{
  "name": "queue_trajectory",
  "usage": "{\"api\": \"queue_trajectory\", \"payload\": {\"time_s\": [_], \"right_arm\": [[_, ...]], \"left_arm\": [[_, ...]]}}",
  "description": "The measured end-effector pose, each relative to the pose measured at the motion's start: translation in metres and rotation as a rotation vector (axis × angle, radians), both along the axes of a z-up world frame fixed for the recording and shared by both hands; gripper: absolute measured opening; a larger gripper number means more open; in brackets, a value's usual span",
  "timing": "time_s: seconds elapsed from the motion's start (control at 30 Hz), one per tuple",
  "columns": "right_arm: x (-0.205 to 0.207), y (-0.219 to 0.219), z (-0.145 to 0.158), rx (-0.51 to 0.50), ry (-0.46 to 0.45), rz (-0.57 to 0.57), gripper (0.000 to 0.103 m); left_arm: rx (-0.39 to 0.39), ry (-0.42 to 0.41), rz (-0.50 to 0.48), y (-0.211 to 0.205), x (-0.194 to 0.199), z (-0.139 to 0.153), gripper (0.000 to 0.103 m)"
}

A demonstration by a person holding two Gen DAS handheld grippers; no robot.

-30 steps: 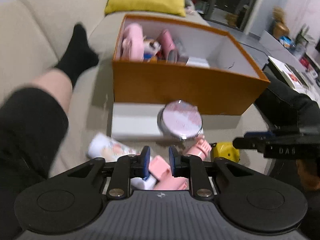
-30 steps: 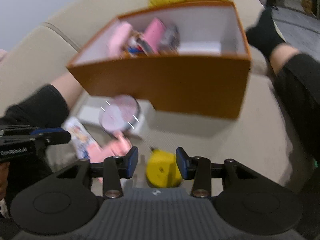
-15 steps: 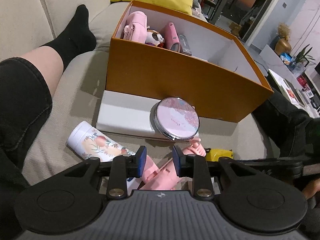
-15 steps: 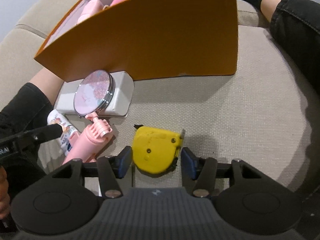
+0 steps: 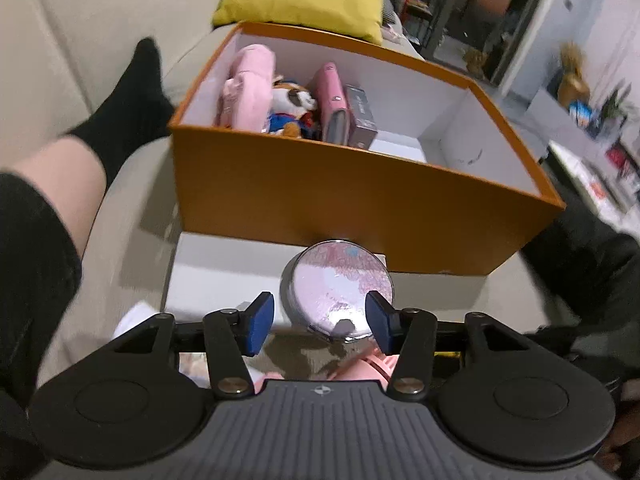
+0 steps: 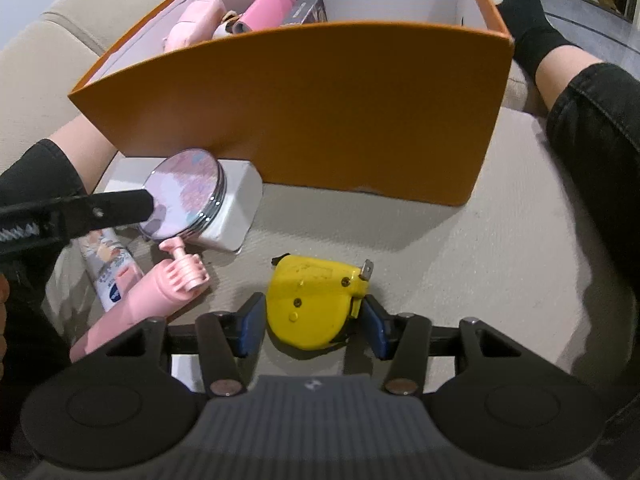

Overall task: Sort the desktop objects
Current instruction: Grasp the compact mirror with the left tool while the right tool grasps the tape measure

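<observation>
The left gripper (image 5: 320, 322) has just been opening – fingers spread about a round pink compact (image 5: 340, 294) on a white box (image 6: 236, 204). The right gripper (image 6: 314, 326), fingers apart, seemingly just brackets the yellow tape measure (image 6: 316, 300) on the sofa

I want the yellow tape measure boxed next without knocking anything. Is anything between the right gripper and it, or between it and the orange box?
Nothing visible. The right gripper already straddles the tape measure, jaws open. Bare sofa cushion lies between it and the orange box; only the box's near wall must be cleared.
</observation>
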State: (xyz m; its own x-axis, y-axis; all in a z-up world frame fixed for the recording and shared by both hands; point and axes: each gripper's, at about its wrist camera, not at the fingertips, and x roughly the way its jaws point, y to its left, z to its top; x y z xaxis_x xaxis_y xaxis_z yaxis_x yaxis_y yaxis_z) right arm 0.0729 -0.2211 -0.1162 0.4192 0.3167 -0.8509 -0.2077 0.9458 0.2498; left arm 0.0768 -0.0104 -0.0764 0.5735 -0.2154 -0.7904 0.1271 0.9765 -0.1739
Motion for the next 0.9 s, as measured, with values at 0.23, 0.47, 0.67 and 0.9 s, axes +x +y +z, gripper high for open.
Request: {"api": "queue_trajectory", "payload": {"time_s": [0.23,0.47,0.67,0.9], "right_arm": [[-0.010,0.010,0.005,-0.073,-0.067,0.089,0.071],[-0.008,0.022,-0.002,-0.152,-0.076,0.126,0.070],[-0.004,0.022,-0.005,-0.162,-0.078,0.130,0.069],[0.000,0.018,-0.007,-0.175,-0.101,0.135,0.060]], "left_arm": [[0.137,-0.014,-0.066,-0.030,0.003,-0.005,0.070],[0.195,-0.030,-0.078,-0.041,0.011,-0.010,0.084],[0.231,-0.016,-0.100,-0.047,0.011,-0.020,0.085],[0.194,-0.046,-0.098,-0.041,0.010,-0.021,0.085]]}}
